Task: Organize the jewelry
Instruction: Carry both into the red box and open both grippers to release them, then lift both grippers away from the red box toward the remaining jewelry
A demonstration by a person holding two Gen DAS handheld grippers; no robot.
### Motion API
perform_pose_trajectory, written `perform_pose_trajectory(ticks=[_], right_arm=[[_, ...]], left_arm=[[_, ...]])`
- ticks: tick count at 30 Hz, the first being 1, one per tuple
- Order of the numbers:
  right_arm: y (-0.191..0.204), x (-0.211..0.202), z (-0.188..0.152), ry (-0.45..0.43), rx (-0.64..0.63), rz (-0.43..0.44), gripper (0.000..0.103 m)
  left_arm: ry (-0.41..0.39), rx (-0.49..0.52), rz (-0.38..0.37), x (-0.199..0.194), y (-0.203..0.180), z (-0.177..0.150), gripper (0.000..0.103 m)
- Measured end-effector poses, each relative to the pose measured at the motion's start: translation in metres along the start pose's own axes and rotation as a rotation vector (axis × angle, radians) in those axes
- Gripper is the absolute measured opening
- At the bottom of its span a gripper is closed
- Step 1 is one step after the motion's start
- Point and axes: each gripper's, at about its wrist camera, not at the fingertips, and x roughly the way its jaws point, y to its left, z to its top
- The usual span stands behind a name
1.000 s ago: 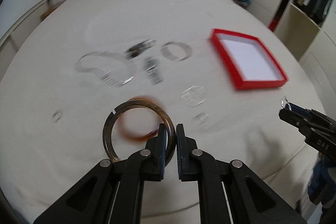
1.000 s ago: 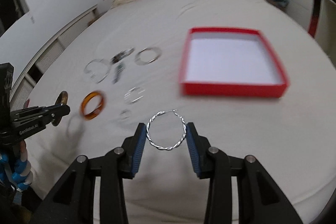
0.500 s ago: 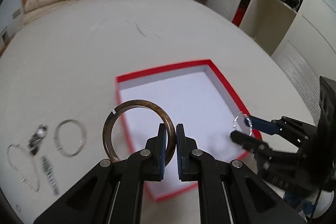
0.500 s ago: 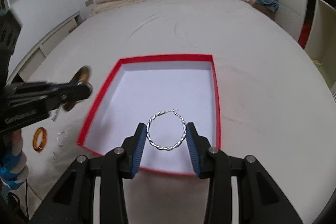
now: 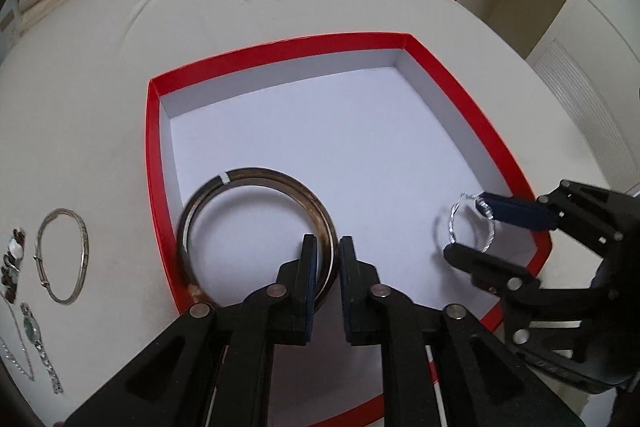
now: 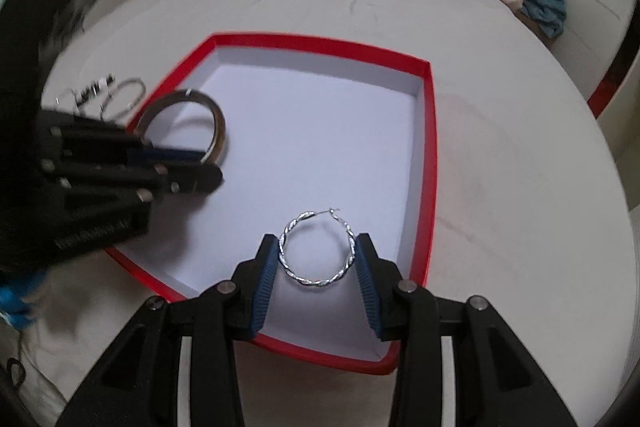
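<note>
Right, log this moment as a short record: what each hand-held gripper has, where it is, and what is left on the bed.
left hand-held gripper: jaws just opening around the rim of a dark brown round bangle, over the box
right hand-held gripper: shut on twisted silver hoop earring, over the box
red shallow box with white inside: nothing lying in it
left on the bed: thin silver bangle, watch, chains

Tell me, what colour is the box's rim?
Red, with a white inside. The box shows best in the right wrist view.
</note>
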Motion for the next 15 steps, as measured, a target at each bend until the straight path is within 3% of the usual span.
perform_pose_trajectory(ticks=[3, 4, 6, 12, 15], right_arm=[[0.001, -0.003, 0.0, 0.01, -0.009, 0.0, 0.04], [0.0, -0.006, 0.001, 0.01, -0.009, -0.008, 0.044], [0.0, -0.013, 0.0, 0.007, -0.006, -0.018, 0.048], [0.001, -0.051, -0.005, -0.029, 0.024, -0.046, 0.048], [0.006, -0.085, -0.007, -0.073, 0.051, -0.048, 0.048]], left_arm=[[-0.009, -0.002, 0.0, -0.006, 0.002, -0.003, 0.018], [-0.012, -0.007, -0.001, -0.01, 0.002, -0.005, 0.029], [-0.038, -0.038, 0.007, -0.021, 0.005, -0.005, 0.037], [-0.094, -0.068, 0.013, -0.067, 0.009, -0.009, 0.037], [-0.15, -0.058, 0.04, -0.113, 0.013, -0.017, 0.037]])
